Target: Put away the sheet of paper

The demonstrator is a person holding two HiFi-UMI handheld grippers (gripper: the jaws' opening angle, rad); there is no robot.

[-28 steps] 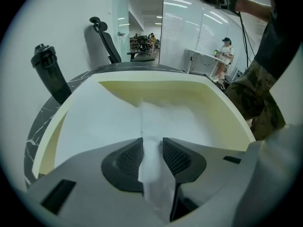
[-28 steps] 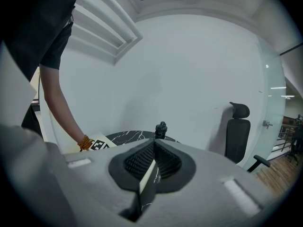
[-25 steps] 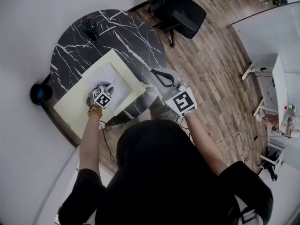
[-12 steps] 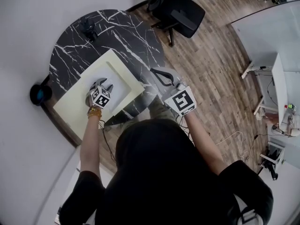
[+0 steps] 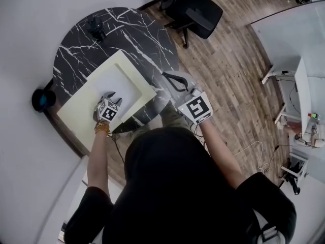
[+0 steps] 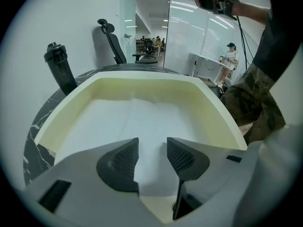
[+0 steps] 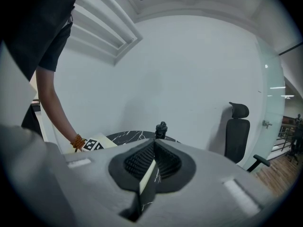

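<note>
Pulled left gripper [image 5: 112, 94] back toward the near rim of the cream rectangular tray [image 5: 76, 120], jaws just opened, gripping nothing. Left the white sheet of paper [image 5: 118, 83] flat inside that tray on the black marble tabletop [image 5: 133, 34]. Holds right gripper [image 5: 168, 79] beside it, jaws clenched, empty.

My left gripper [image 5: 114, 96]: its jaws have just been opening and now stand wide apart, with the pads pressing on nothing. It has drawn back from the middle of the tray [image 5: 76, 117] toward the near rim. The paper [image 5: 116, 81], earlier partly covered by the gripper, now lies loose and mostly uncovered on the tray floor.
</note>
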